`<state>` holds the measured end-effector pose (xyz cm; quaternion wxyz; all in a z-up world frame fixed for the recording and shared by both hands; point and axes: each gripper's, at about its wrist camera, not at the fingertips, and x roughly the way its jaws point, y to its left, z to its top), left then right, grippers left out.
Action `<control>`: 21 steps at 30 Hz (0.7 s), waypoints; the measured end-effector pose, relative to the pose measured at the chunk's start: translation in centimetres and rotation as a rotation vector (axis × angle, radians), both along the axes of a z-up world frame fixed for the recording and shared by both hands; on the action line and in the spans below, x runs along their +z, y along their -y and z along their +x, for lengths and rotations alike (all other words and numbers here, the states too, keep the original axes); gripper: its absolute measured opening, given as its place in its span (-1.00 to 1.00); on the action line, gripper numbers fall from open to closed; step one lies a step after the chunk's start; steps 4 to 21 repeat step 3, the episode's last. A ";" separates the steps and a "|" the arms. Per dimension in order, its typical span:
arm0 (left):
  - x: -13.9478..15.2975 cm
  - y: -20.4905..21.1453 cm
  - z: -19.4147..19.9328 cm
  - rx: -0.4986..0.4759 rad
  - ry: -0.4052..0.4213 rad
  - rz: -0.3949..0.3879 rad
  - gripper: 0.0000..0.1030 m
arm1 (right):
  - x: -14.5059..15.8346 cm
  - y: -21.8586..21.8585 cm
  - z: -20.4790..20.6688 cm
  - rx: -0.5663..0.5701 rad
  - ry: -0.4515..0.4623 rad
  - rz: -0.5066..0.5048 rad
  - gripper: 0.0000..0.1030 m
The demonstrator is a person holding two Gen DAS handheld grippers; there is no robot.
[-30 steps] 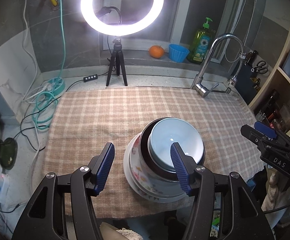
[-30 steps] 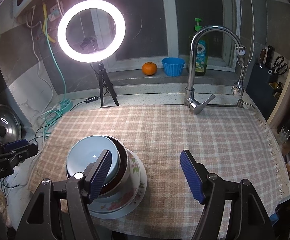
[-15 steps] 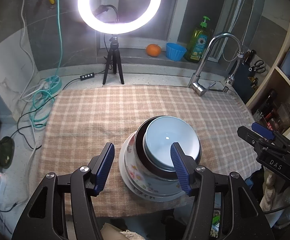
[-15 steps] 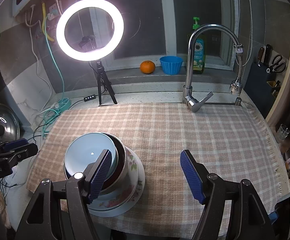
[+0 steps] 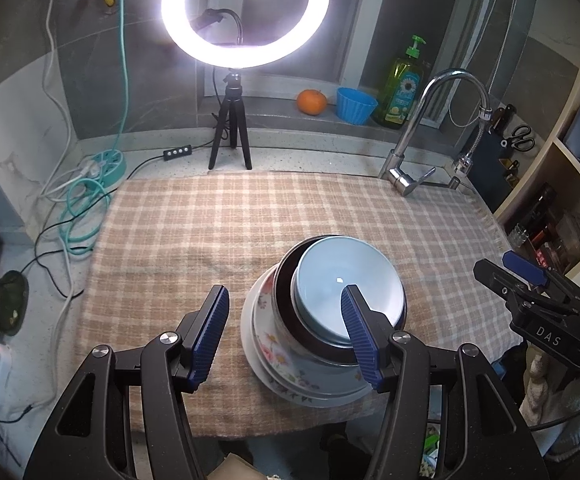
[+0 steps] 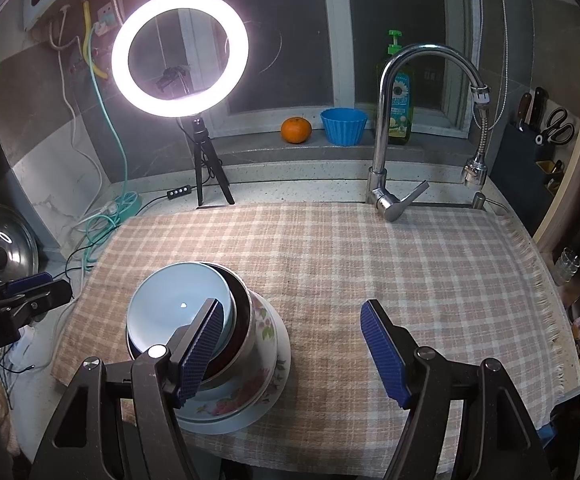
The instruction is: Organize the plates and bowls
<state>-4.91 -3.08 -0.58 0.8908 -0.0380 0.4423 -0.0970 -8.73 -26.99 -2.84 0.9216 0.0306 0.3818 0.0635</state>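
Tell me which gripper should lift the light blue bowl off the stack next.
Either, hedged: both stand open. The left gripper has one finger before the light blue bowl, and so does the right gripper; neither straddles it.

Ring light [image 5: 245,12], orange [image 6: 296,129], blue cup [image 6: 344,125], perhaps soap bottle [image 5: 403,84]

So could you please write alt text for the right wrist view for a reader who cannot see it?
A nested stack sits at the near left of a checked cloth: a pale blue bowl inside a dark bowl, on a floral bowl and a white plate. The right tool hangs open above the cloth, holding nothing.
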 end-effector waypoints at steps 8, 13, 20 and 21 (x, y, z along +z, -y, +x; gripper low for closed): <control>0.0 0.1 0.1 0.007 0.003 0.012 0.12 | 0.0 0.0 0.0 -0.004 0.000 -0.001 0.31; 0.0 0.1 0.1 0.007 0.003 0.012 0.12 | 0.0 0.0 0.0 -0.004 0.000 -0.001 0.31; 0.0 0.1 0.1 0.007 0.003 0.012 0.12 | 0.0 0.0 0.0 -0.004 0.000 -0.001 0.31; 0.0 0.1 0.1 0.007 0.003 0.012 0.12 | 0.0 0.0 0.0 -0.004 0.000 -0.001 0.31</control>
